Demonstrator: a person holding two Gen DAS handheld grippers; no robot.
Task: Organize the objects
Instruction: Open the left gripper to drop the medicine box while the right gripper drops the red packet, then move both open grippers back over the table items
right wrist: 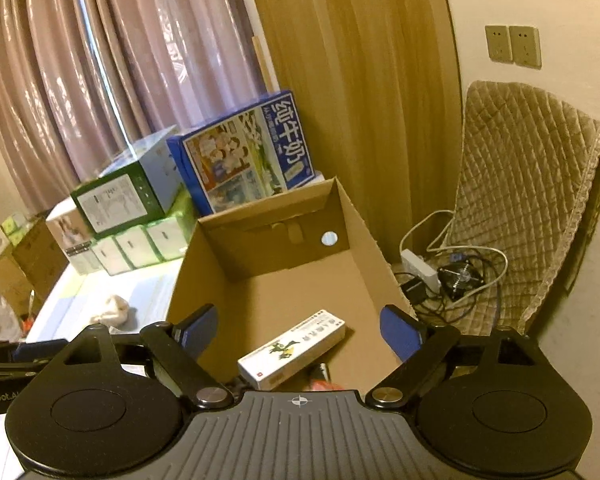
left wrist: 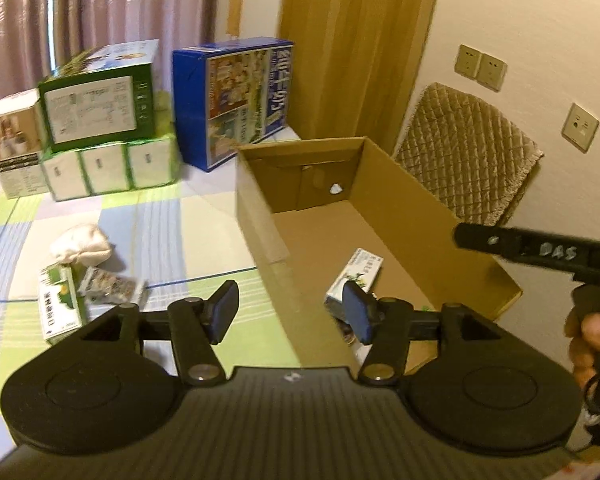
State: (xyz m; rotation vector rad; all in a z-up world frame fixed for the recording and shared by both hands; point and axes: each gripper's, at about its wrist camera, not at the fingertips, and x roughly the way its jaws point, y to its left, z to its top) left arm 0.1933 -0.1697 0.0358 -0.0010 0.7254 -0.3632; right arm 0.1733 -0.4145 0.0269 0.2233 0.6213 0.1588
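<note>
Over the checkered tablecloth [left wrist: 172, 236], left wrist view: left gripper [left wrist: 292, 312] hung with jaws spread, holding nothing, straddling the cardboard box [left wrist: 256, 208] wall. Loose items lay left: green-white carton [left wrist: 58, 308], snack packet [left wrist: 108, 284], white cloth bundle [left wrist: 80, 246]. Best next: swing left, square up on the carton's narrow sides.

Right wrist view: right gripper [right wrist: 296, 336] was released, empty, above the long white box [right wrist: 292, 350] lying inside the cardboard box [right wrist: 379, 264].

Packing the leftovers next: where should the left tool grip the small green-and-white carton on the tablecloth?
Grip the green-and-white carton across its two long sides near the middle, coming from above. It seems to lie flat with a packet close on its right, so a top approach looks clearest.
</note>
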